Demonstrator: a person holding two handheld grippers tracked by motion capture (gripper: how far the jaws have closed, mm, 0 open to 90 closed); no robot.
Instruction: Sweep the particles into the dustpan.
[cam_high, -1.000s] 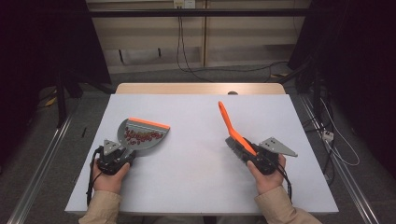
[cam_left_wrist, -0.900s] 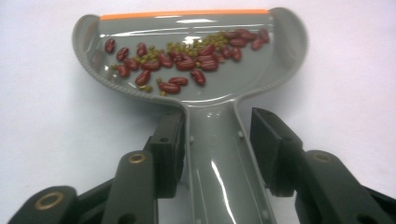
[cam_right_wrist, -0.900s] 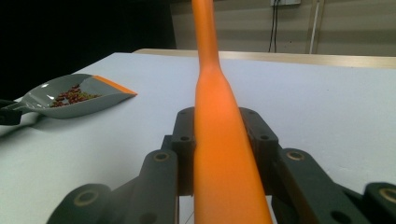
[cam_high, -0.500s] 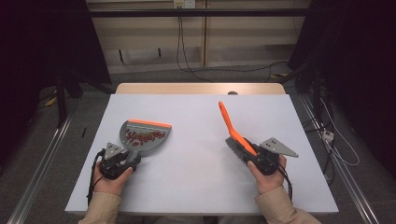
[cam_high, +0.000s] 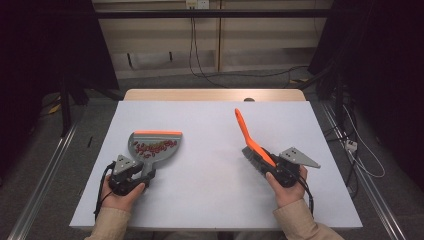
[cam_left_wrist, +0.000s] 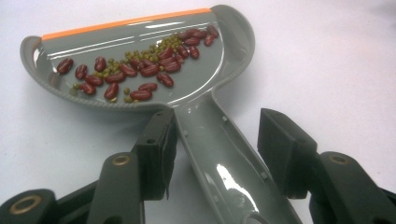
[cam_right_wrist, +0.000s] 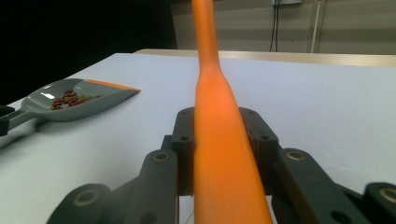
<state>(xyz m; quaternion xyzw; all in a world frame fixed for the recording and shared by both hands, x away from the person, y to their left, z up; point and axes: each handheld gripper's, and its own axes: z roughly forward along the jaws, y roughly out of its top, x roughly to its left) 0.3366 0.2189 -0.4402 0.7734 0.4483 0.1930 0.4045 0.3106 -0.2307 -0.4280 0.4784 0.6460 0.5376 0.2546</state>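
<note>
1. Beige sleeves cover both forearms.
2. Left tongs (cam_high: 131, 172): black body, grey three-cornered plate on top, black cable trailing.
3. Right tongs (cam_high: 280, 170): the same black body and grey plate.
4. Brass-coloured rivets dot the black jaw links.

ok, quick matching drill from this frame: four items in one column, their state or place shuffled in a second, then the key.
Items
1. dustpan
2. brush
3. left gripper
4. right gripper

States
A. jaws open, one either side of a grey handle
B. orange handle pointing away from the person
C. holds red and green beans, lies flat on the table
D. jaws closed on an orange handle

Pairs: 1-C, 2-B, 3-A, 4-D
</note>
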